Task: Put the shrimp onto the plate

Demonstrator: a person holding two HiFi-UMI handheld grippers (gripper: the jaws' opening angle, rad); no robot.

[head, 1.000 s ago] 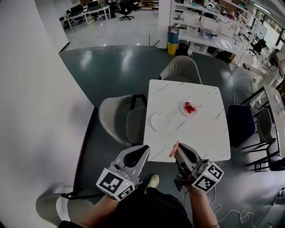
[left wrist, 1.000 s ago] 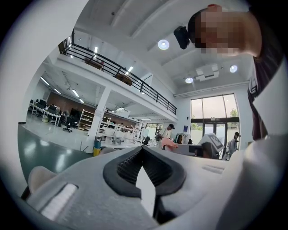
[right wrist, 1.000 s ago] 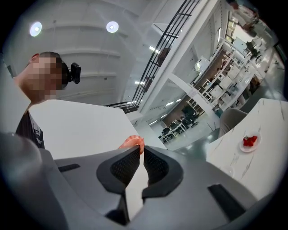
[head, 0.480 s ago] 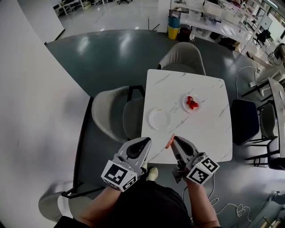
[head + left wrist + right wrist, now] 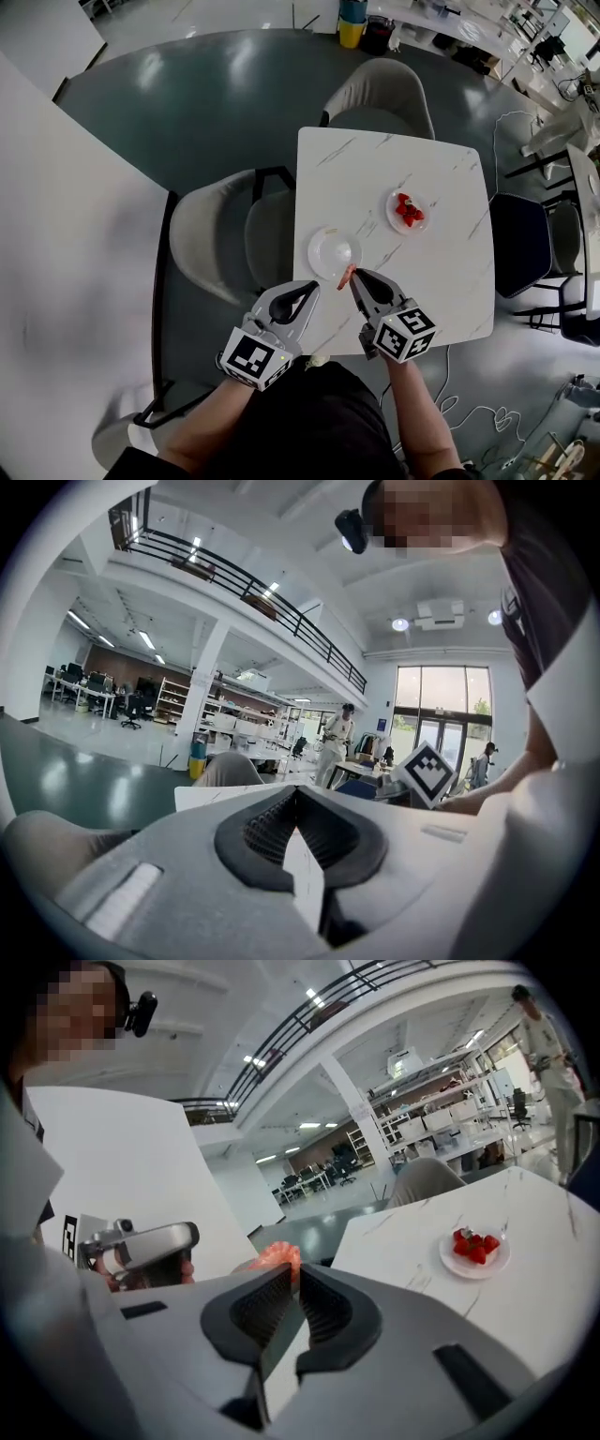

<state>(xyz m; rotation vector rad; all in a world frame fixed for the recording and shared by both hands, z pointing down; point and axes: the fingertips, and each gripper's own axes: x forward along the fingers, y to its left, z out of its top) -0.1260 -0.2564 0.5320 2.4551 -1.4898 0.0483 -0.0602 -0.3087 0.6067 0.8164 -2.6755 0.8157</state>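
Shrimp (image 5: 345, 277) between right gripper (image 5: 353, 276) fingers, at plate (image 5: 325, 246) rim

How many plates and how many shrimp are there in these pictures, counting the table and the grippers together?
Plates: 2, the empty plate and the strawberry plate
Shrimp: 1, held in the right gripper
Total: 3

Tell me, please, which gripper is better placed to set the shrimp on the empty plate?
The right gripper: it is shut on the shrimp, right at the empty plate's near rim. The left gripper is shut and empty.
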